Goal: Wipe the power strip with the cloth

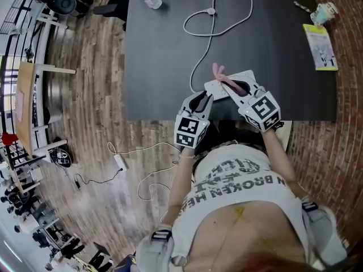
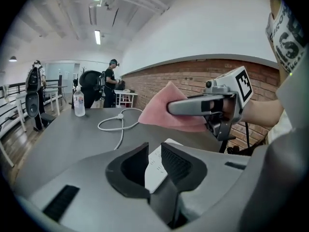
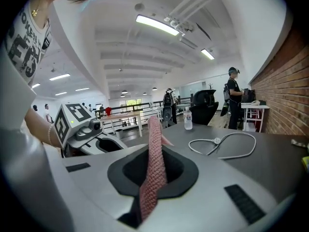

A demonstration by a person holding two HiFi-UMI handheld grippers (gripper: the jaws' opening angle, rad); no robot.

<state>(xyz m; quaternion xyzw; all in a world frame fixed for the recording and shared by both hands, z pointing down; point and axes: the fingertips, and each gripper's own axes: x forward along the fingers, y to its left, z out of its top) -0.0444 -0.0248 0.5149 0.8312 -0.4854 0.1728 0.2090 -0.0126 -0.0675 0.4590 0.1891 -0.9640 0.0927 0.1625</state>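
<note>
**Head view:** The white plastic power strip (image 1: 218, 85) lies on the black surface (image 1: 164, 55). It is just ahead of the fingers of the left gripper (image 1: 202, 102) and directly below the fingers of the right gripper (image 1: 243, 90). The right gripper carries the pink woven cloth (image 1: 222, 75) over the strip. The strip's white cord (image 1: 210, 21) loops away well beyond both sets of fingers.

**Left gripper view:** The fingers are released and stand slightly apart. The strip's near end shows in the narrow gap, and neither pad clearly presses on it. With the strip unpinned, a wiping stroke could slide or swivel it across the surface, or tug the cord loop along.

**Right gripper view:** The fingers are clenched on the cloth, which stands up between them as a narrow folded band reaching past the tips. Only that thin edge may meet the strip, so hard fingertips could scrape the plastic. A snag could also pull the cloth out.
</note>
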